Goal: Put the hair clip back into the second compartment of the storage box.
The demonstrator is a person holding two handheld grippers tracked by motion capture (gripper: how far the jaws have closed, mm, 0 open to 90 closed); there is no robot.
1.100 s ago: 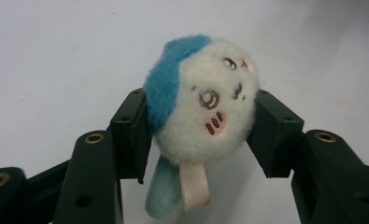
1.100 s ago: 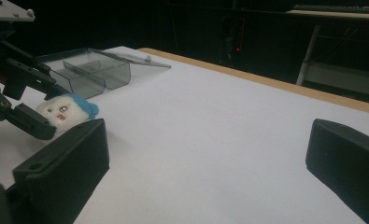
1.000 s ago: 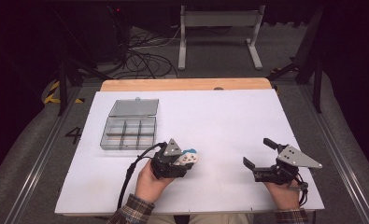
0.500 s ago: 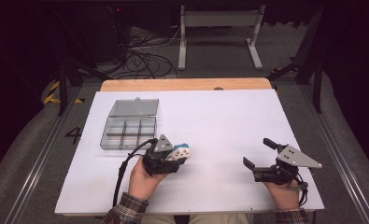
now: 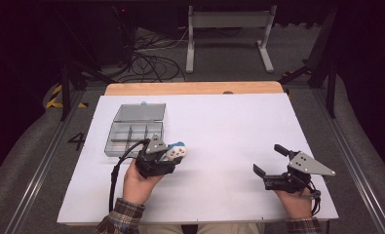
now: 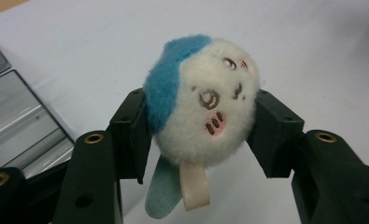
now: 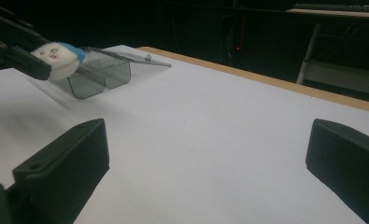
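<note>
The left tool [image 5: 166,155] is gripping a plush toy [image 6: 202,100] beside the open organizer box [image 5: 136,130], likely needing placement inside, while the right tool [image 5: 269,161] is idling open.

A white rectangular worktop [image 5: 239,126] lies on a grey carpeted floor [image 5: 29,146], and a light wooden strip [image 5: 195,88] shows along the worktop's far edge. Beyond that edge, a tangle of black cables [image 5: 151,61] lies on the floor off the far left corner, and a grey metal stand with two splayed feet [image 5: 227,20] stands behind the middle. Yellow-and-black striped tape [image 5: 58,92] is stuck to the floor just off the far left corner, and a dark "4" [image 5: 77,141] is marked beside the left edge.
</note>
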